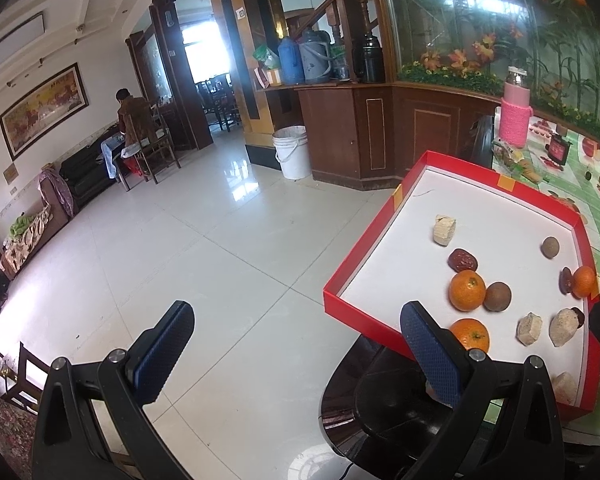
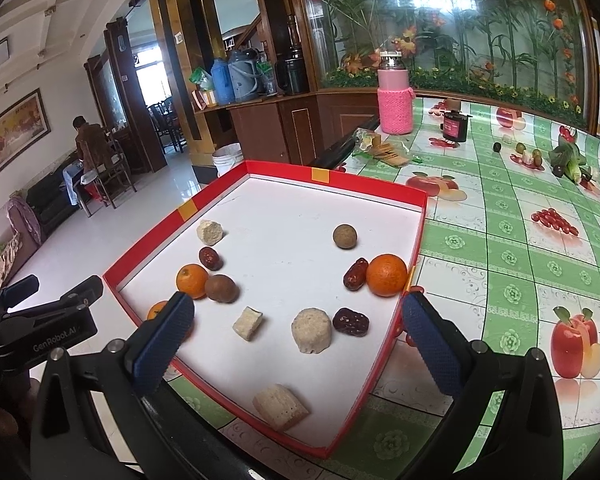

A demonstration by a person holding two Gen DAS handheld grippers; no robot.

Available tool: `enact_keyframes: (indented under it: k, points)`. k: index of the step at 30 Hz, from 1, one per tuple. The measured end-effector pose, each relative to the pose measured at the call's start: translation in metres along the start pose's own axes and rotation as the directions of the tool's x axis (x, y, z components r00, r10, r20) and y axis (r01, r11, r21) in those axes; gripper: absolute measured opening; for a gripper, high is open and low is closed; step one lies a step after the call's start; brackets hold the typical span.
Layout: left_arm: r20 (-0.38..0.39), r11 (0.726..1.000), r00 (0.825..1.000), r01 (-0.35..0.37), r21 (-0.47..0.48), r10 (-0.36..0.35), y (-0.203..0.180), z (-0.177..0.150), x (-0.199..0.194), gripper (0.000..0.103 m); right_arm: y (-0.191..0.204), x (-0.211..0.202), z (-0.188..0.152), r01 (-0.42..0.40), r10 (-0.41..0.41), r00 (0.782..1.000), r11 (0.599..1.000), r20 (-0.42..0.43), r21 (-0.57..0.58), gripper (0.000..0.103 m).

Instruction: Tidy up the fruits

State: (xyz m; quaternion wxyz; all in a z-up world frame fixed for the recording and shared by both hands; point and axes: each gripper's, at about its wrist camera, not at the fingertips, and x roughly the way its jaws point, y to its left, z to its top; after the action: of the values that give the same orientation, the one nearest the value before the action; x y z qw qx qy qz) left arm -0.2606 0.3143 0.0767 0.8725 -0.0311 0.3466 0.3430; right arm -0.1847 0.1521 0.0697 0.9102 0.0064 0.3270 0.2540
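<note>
A red tray with a white floor (image 2: pixel 284 172) (image 1: pixel 424 168) lies on the table's left edge. In it are three oranges (image 2: pixel 386 275) (image 2: pixel 192 280) (image 1: pixel 470 334), red dates (image 2: pixel 351 321) (image 2: pixel 355 273) (image 2: pixel 211 258), brown round fruits (image 2: pixel 344 236) (image 2: pixel 221 288) and several pale cake pieces (image 2: pixel 311 330) (image 2: pixel 247 323) (image 2: pixel 280 406). My right gripper (image 2: pixel 300 344) is open and empty, low over the tray's near end. My left gripper (image 1: pixel 300 352) is open and empty, off the tray's left side over the floor; it also shows in the right wrist view (image 2: pixel 52 288).
The table has a green fruit-print cloth (image 2: pixel 508 256). A pink-sleeved bottle (image 2: pixel 395 96), a small dark jar (image 2: pixel 455 125) and a snack wrapper (image 2: pixel 380 148) stand beyond the tray. A white bucket (image 1: pixel 292 152) stands on the tiled floor. A person (image 1: pixel 134 124) sits far left.
</note>
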Motion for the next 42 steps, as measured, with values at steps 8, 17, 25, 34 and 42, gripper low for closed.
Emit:
enact_keyframes:
  k: [8,17,25,34,42]
  points:
    - [0.022,1.000,1.000,0.003,0.025,-0.004,-0.015,0.001,-0.013,0.103,-0.016,-0.010,0.001,-0.003,0.003,1.000,1.000,0.021,0.027,0.103]
    - [0.050,0.998,0.998,0.025,0.054,-0.027,-0.037,0.005,-0.024,0.103,-0.041,-0.019,0.005,0.004,-0.006,0.999,0.998,0.041,0.061,0.103]
    - [0.046,0.997,0.998,0.046,0.067,-0.050,-0.044,0.005,-0.023,0.103,-0.058,-0.020,0.008,0.028,-0.033,0.998,0.995,0.044,0.099,0.103]
    - [0.029,1.000,0.999,0.019,0.017,-0.020,-0.023,0.006,-0.012,0.103,-0.041,-0.012,0.009,0.019,-0.021,0.999,0.998,0.036,0.059,0.103]
    - [0.021,1.000,1.000,0.011,0.003,-0.011,-0.013,0.005,-0.004,0.103,-0.023,-0.005,0.012,0.011,-0.012,0.999,1.000,0.036,0.016,0.103]
